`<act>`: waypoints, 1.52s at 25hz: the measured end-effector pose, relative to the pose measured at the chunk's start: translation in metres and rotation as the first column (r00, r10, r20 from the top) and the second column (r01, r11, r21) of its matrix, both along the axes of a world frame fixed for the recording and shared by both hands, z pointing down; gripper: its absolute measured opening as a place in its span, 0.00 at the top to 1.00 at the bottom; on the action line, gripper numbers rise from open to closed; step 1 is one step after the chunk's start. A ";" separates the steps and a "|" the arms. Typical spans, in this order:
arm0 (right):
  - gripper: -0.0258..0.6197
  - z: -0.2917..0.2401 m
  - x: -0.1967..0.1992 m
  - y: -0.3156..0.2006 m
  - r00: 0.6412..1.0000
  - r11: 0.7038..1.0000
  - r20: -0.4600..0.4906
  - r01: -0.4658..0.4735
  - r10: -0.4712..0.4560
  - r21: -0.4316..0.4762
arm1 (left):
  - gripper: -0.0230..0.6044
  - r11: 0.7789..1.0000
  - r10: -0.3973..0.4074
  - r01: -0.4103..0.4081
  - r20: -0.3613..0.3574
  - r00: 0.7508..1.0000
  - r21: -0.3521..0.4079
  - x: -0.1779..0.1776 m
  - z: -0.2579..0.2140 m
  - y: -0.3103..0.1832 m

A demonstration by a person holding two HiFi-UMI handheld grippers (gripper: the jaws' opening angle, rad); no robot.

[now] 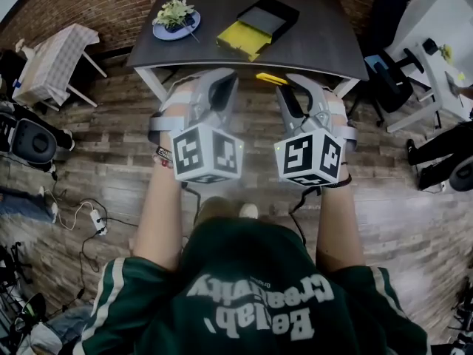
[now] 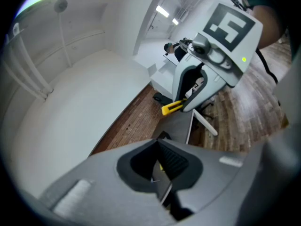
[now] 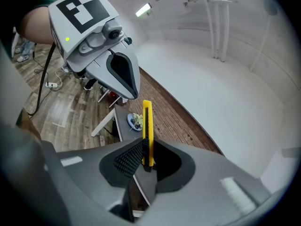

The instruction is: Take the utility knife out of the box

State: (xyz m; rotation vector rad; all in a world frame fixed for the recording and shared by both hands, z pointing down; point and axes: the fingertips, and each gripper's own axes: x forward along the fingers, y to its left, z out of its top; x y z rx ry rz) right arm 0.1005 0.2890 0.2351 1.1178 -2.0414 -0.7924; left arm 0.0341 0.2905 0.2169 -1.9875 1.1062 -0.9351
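Observation:
In the head view, my right gripper (image 1: 290,87) is shut on a yellow utility knife (image 1: 270,78) and holds it in the air, short of the dark table's (image 1: 310,43) near edge. The right gripper view shows the knife (image 3: 147,126) standing upright, clamped between the ribbed pads of this gripper (image 3: 146,157). The open black box (image 1: 267,17) with a yellow inner part (image 1: 244,38) lies on the table, beyond both grippers. My left gripper (image 1: 222,83) hovers beside the right one, jaws together and empty (image 2: 160,166). From it I see the right gripper with the knife (image 2: 172,108).
A blue plate with a small plant (image 1: 176,21) sits at the table's left. A small cloth-covered table (image 1: 52,61) stands at the left, and dark chairs (image 1: 384,72) and a white desk at the right. Cables and a power strip (image 1: 94,220) lie on the wooden floor.

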 end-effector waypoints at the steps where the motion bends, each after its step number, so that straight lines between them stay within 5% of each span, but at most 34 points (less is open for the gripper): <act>1: 0.85 0.001 0.001 0.001 1.000 1.000 0.002 0.001 -0.001 -0.002 | 0.96 1.000 -0.003 0.003 0.002 1.000 -0.001 0.001 0.001 0.001; 13: 0.85 0.004 0.004 -0.017 1.000 1.000 0.012 0.012 -0.012 -0.005 | 0.96 1.000 -0.014 0.014 0.021 1.000 -0.007 0.002 0.005 -0.014; 38: 0.85 0.015 -0.016 -0.161 1.000 0.999 -0.015 -0.003 0.002 -0.035 | 0.96 0.999 0.020 -0.019 0.009 1.000 -0.045 -0.012 0.020 -0.161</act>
